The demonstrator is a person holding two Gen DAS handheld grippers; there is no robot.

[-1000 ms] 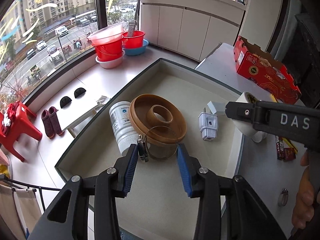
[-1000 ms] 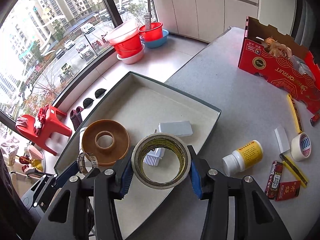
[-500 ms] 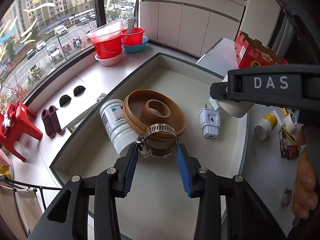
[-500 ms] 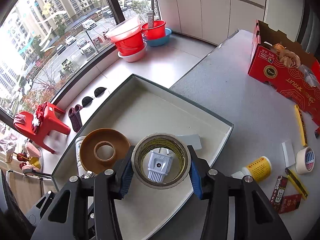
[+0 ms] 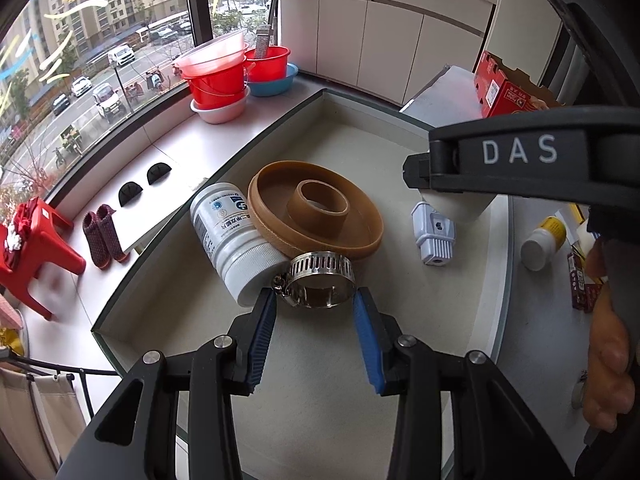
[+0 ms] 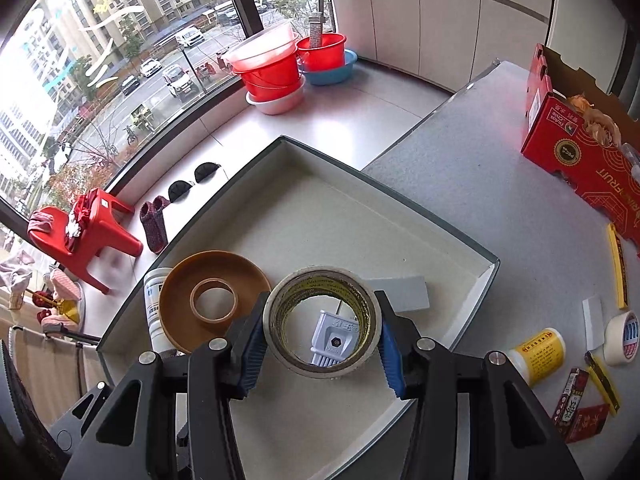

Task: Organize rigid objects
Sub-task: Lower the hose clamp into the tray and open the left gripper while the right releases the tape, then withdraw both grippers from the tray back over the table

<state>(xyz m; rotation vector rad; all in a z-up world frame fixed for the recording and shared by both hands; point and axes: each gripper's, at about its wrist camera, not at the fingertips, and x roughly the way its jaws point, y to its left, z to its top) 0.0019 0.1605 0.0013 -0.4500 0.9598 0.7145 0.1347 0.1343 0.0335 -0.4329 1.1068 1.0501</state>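
Both grippers hang over the shallow grey tray (image 6: 460, 240), each loaded. The left gripper (image 5: 316, 312) has its blue pads closed against the sides of a steel hose clamp (image 5: 322, 278), held low over the tray's near end, just beside the cap of a white pill bottle (image 5: 228, 232) lying on its side and the rim of a brown plastic reel (image 5: 316, 212). The right gripper (image 6: 322, 344) pinches a roll of tape (image 6: 322, 322) across its outer edge, jaws part open to that width; the roll sits above the tray floor, and a white plug adapter (image 6: 334, 338) shows through its core, so the roll looks to be over the adapter. Step in hand, as I judge it: placing both pieces in the tray. Next move likely calls for shifting the roll to bare floor clear of the adapter and the grey block (image 6: 400, 298) behind it, lowering, then letting go; the clamp needs only a short drop, kept off the bottle so it does not roll. The left view alone shows the clamp, the bottle's label and cap, and the person's hand (image 5: 610, 364) on the right tool. The right view alone shows what remains on the grey tabletop (image 6: 480, 168): a yellow-labelled bottle (image 6: 534, 354), a small masking tape roll (image 6: 622, 338), small red packets (image 6: 578, 412), and the red fruit carton (image 6: 580, 152).
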